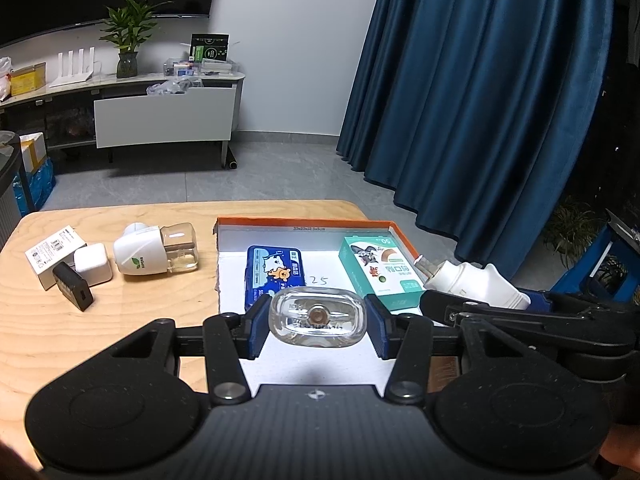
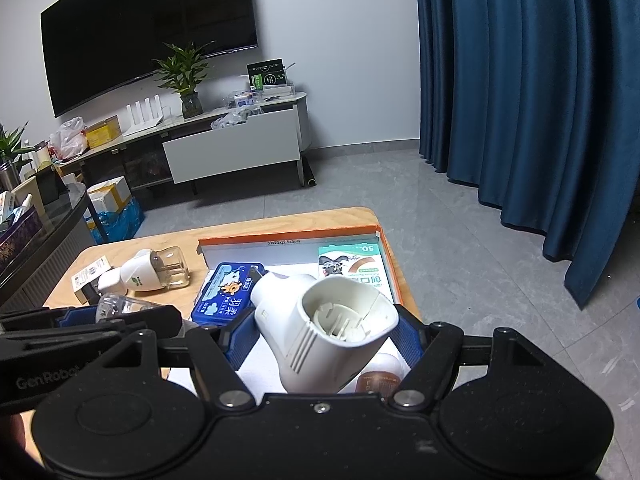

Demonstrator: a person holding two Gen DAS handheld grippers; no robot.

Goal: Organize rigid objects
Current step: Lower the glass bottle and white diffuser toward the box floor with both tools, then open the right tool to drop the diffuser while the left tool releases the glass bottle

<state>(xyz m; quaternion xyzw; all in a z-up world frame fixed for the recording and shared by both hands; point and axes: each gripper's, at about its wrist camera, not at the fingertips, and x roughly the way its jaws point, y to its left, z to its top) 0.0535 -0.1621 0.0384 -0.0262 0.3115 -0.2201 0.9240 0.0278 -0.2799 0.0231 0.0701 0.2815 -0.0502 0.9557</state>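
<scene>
My left gripper [image 1: 318, 320] is shut on a small clear glass bottle [image 1: 316, 326], its blue pads [image 1: 258, 326] pressing both sides, above the white floor of an orange-rimmed box [image 1: 304, 222]. My right gripper [image 2: 326, 340] is shut on a white plastic plug-in body [image 2: 320, 332], hollow end toward the camera, over the same box [image 2: 288, 238]. In the left wrist view that white body [image 1: 476, 282] sits just right of the bottle. A blue box [image 1: 276, 274] and a teal box [image 1: 380, 266] lie inside.
On the wooden table [image 1: 120, 320] left of the box lie a white plug-in unit with a clear bottle [image 1: 156, 254], a white cube [image 1: 92, 266], a small black block [image 1: 72, 292] and a white carton [image 1: 52, 252]. A brownish item [image 2: 378, 384] sits under my right gripper.
</scene>
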